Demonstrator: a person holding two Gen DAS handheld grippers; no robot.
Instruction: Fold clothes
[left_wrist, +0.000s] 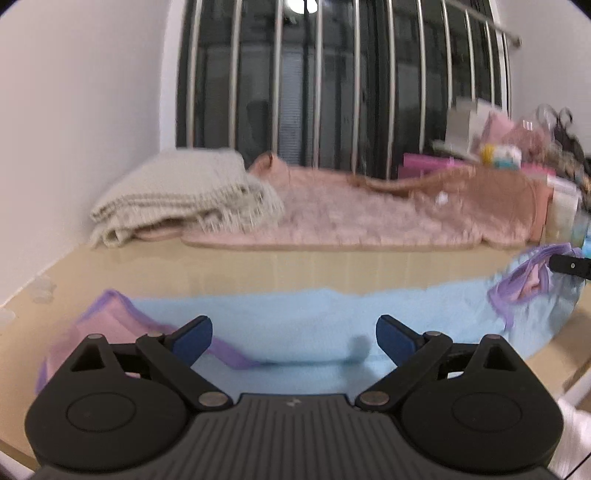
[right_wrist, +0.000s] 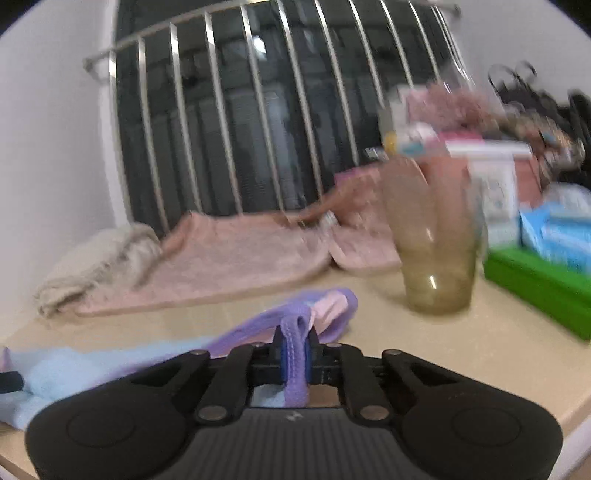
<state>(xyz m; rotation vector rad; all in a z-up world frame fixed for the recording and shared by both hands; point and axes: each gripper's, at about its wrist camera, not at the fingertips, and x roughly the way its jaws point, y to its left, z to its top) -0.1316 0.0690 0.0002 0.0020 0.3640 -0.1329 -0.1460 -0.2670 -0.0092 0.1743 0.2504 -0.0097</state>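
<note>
The blue garment (left_wrist: 314, 325) lies on the surface (left_wrist: 258, 269), its long axis running across between both grippers. The right gripper (right_wrist: 294, 354) is clamped on its purple hem (right_wrist: 295, 365); the left gripper (left_wrist: 294, 338), fingers apart, hangs over the other end, near the pink sleeve (left_wrist: 107, 317).

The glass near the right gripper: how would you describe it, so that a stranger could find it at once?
Start at the barred window, then come down to the beige tabletop. The glass tumbler stands upright there, between the pink towel and the green box. It is the only see-through thing nearby, tinted olive-brown.
</note>
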